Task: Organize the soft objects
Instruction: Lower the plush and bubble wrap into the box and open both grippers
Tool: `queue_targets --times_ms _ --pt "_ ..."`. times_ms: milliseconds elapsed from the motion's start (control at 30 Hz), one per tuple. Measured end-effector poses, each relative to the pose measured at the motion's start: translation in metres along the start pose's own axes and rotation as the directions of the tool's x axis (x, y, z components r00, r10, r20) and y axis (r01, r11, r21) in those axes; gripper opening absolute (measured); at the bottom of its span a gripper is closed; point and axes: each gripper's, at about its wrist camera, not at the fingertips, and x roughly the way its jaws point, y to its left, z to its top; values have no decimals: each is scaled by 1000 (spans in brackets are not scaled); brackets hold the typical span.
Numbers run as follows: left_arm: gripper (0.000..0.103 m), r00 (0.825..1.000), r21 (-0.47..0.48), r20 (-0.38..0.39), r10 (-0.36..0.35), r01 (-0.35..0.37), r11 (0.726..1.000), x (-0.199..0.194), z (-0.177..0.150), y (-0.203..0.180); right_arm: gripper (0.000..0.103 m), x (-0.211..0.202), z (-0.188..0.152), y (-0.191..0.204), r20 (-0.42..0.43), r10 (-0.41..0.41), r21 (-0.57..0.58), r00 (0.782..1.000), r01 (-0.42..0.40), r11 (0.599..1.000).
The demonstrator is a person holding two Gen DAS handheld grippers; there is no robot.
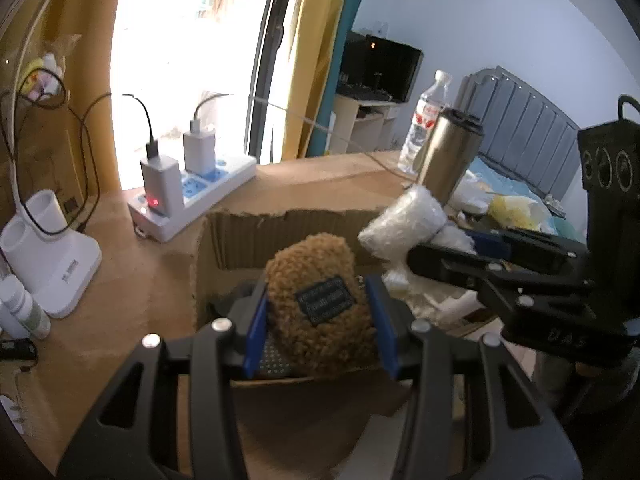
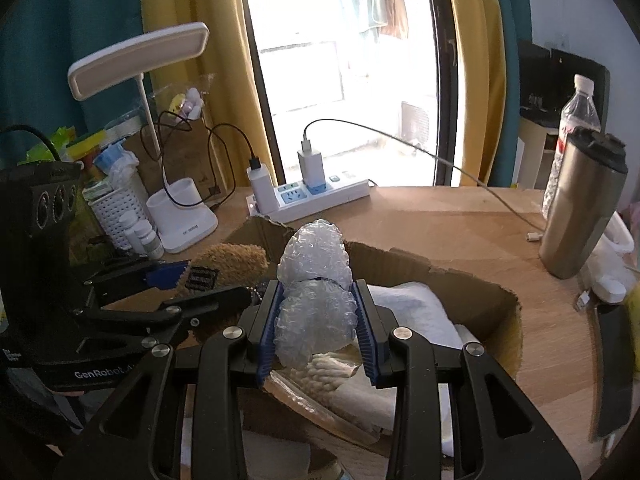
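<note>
A fuzzy brown plush pouch (image 1: 316, 300) is clamped by the left gripper (image 1: 320, 320); crumpled clear bubble wrap (image 2: 316, 292) is clamped by the right gripper (image 2: 318, 328), over an open cardboard box (image 2: 460, 280).

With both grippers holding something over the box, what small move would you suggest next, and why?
Probably lower the right gripper a little and open it. It is shut on the bubble wrap, which hangs above the open cardboard box where a white cloth already lies. The left gripper, shut on the plush toy, can follow.
</note>
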Motion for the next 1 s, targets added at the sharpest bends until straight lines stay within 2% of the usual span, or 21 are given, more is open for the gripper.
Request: queue_targets --times_ms 333,467,533,600,767,1000 --pt "53 997 -35 -71 14 -17 999 23 -7 9 37 15 -1 -4 -21 11 16 1000 -10 1000" --pt "55 995 -38 -81 49 -53 998 26 -9 11 37 19 -1 -2 -28 13 20 1000 -12 1000" --pt "68 995 -41 -77 56 -59 997 25 -9 12 38 19 -1 -2 -34 11 19 999 -11 1000" --pt "71 996 -47 -67 56 -59 997 22 -8 13 40 18 -1 -2 -35 8 23 999 -8 1000" --pt "74 997 -43 -42 57 -59 997 12 -6 14 46 13 0 -3 -21 1 31 1000 0 1000" --pt "74 997 -35 -24 68 -68 997 -2 -7 10 48 -1 0 3 -3 -3 22 1000 3 1000"
